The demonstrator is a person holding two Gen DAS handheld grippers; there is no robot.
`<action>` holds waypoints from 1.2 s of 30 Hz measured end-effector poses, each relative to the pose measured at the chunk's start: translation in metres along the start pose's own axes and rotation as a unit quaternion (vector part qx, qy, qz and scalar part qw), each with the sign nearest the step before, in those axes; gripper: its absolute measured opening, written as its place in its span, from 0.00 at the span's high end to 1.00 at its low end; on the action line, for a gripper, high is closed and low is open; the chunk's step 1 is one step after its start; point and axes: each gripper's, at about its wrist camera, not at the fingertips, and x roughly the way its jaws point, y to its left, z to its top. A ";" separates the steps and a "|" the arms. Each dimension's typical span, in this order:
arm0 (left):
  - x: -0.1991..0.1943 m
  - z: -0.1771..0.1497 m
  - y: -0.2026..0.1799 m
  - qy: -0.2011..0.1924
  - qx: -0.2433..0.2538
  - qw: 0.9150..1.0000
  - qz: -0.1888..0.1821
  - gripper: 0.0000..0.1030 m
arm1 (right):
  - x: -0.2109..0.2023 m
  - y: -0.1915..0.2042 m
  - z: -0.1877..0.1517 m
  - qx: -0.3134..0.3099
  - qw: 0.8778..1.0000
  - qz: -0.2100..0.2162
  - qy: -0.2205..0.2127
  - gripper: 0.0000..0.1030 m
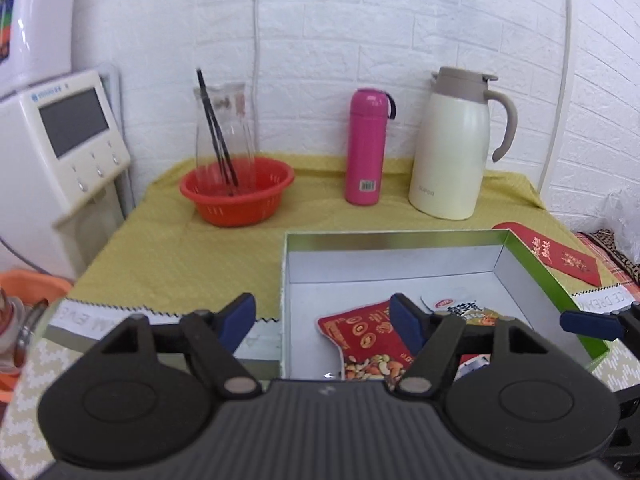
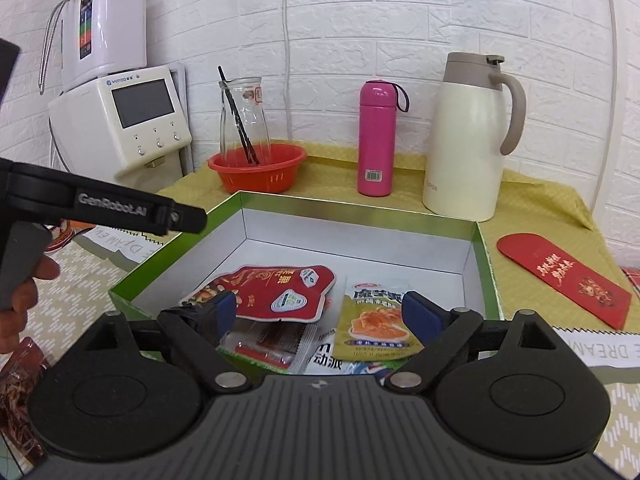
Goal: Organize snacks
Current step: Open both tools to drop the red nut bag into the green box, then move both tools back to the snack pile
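A green box with a white inside [image 2: 360,236] sits on the yellow cloth and also shows in the left wrist view [image 1: 392,264]. In it lie a red nut packet [image 2: 276,290], a green-yellow snack packet [image 2: 374,320] and a clear packet with red print [image 2: 272,344]. The red nut packet also shows in the left wrist view [image 1: 360,340]. My right gripper [image 2: 316,312] is open and empty above the packets. My left gripper [image 1: 322,316] is open and empty over the box's left wall. The left gripper's body [image 2: 104,208] shows at the left of the right wrist view.
An orange basket [image 1: 236,190] with a glass carafe [image 1: 224,128], a pink flask [image 1: 366,146] and a cream jug [image 1: 456,144] stand at the back. A red envelope [image 2: 564,280] lies right of the box. A white appliance [image 2: 120,120] stands at left. A reddish snack bag [image 2: 18,396] lies at lower left.
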 end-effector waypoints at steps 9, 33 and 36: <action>-0.069 -0.012 -0.011 -0.026 0.033 0.999 0.008 0.30 | -0.046 0.021 -0.003 0.002 1.000 -0.014 0.011 0.00; -0.217 -0.093 0.042 -0.038 0.039 0.998 0.037 0.30 | -0.165 0.081 -0.062 -0.015 0.999 0.030 0.010 0.00; -0.219 -0.117 0.054 -0.021 0.035 0.998 0.043 0.30 | -0.161 0.092 -0.079 -0.030 0.999 0.033 0.023 0.00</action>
